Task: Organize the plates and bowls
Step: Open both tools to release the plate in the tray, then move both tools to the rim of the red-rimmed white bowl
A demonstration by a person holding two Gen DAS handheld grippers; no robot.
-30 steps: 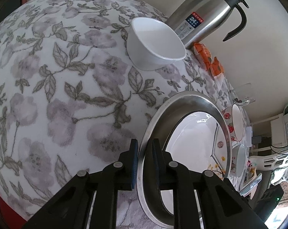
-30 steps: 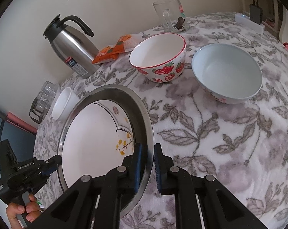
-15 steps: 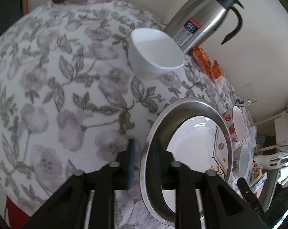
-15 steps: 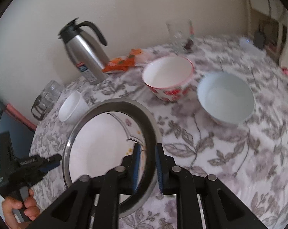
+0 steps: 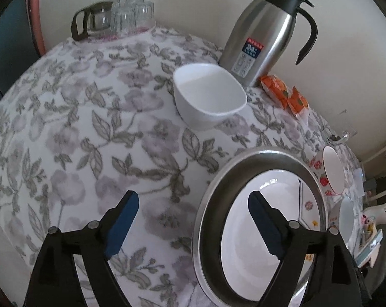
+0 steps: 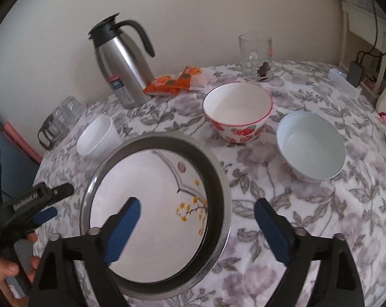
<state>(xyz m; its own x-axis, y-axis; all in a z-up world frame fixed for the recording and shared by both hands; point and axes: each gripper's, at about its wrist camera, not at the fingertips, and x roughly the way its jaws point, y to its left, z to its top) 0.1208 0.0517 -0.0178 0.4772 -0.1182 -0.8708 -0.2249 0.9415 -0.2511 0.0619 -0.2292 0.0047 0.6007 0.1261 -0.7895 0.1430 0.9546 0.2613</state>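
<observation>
both tongs have just been opening and now stand wide, nothing gripped: the left tongs [image 5: 190, 217] straddle the near-left rim of the steel plate [image 5: 213, 194], the right tongs [image 6: 196, 223] straddle its near-right rim, pads clear of the metal on both sides. the steel plate lies flat on the flowered surface [image 6: 282, 204] with the white painted plate [image 6: 147, 192] nested inside it, so that stack looks placed and let go

what the next move turns on, as i judge it, is where the loose bowls lie from each hand. the small white bowl [image 5: 208, 97] sits beyond the stack on the left side, straight ahead of the left tongs and nearer to them. the strawberry bowl [image 6: 237, 112] and the pale blue bowl [image 6: 310, 145] sit beyond and to the right, just apart from each other, nearer the right tongs

round things, no long axis; a rim pinch would suit. the steel flask [image 6: 121, 61] stands close behind the white bowl, the orange packets [image 6: 175, 81] and glass mug [image 6: 255, 56] behind the strawberry bowl; none blocks a straight reach
</observation>
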